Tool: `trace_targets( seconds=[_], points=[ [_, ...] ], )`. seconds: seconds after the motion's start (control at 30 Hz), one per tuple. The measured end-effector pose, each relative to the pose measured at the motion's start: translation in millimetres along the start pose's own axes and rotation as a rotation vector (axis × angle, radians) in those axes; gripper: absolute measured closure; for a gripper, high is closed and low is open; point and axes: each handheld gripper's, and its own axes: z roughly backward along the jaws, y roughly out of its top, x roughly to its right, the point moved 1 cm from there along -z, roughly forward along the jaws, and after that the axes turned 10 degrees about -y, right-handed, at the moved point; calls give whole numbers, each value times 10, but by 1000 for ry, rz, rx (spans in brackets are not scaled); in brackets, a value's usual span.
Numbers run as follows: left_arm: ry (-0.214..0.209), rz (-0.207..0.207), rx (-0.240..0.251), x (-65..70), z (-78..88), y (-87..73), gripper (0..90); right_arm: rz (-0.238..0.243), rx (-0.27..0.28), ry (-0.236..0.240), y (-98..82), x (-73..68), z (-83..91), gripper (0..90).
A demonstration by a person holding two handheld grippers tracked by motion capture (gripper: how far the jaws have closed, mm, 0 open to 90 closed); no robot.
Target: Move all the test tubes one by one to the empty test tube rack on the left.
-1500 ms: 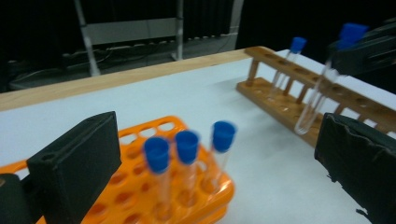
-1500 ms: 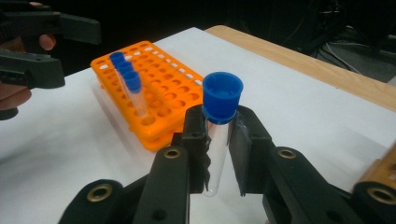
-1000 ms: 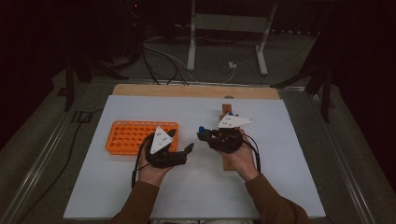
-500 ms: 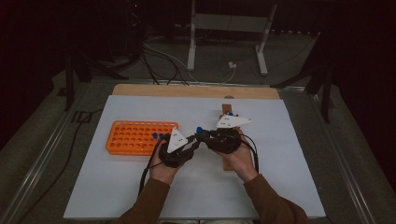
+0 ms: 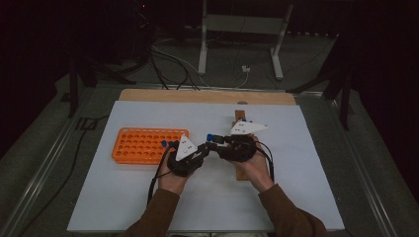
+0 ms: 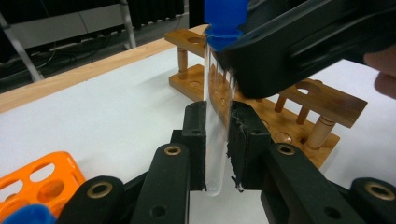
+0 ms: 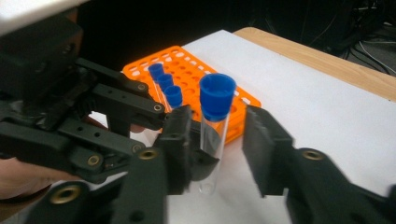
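Left gripper point(image 6: 217, 140) now clamps the upright blue-capped tube point(image 6: 215, 116) low on its glass, just short of the wooden rack point(image 6: 327, 100), while right gripper point(image 7: 217, 154) has just been opening, tube between its jaws.

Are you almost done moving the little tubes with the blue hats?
Not nearly. Three capped tubes wait in the orange rack, and the wooden rack shows bare holes. One tube is changing hands mid-air: the left gripper has just clamped it, the right gripper has just been opening and stands clear of it. Placing comes next.
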Motion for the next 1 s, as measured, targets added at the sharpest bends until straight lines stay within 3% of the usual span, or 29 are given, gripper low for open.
trace_targets(
  seconds=[0.3,0.5,0.7,1.0],
  points=[
    [3,41,20,-76,75,-34,785,-9,21,-21,6,115,114,338],
    [-6,49,30,-104,135,-41,785,6,8,-87,-12,163,155,149],
    [-4,60,41,-146,208,-58,785,4,0,-130,-68,245,203,43],
    [2,76,46,-197,290,-110,785,-3,-2,-160,-138,335,250,14]
  ],
)
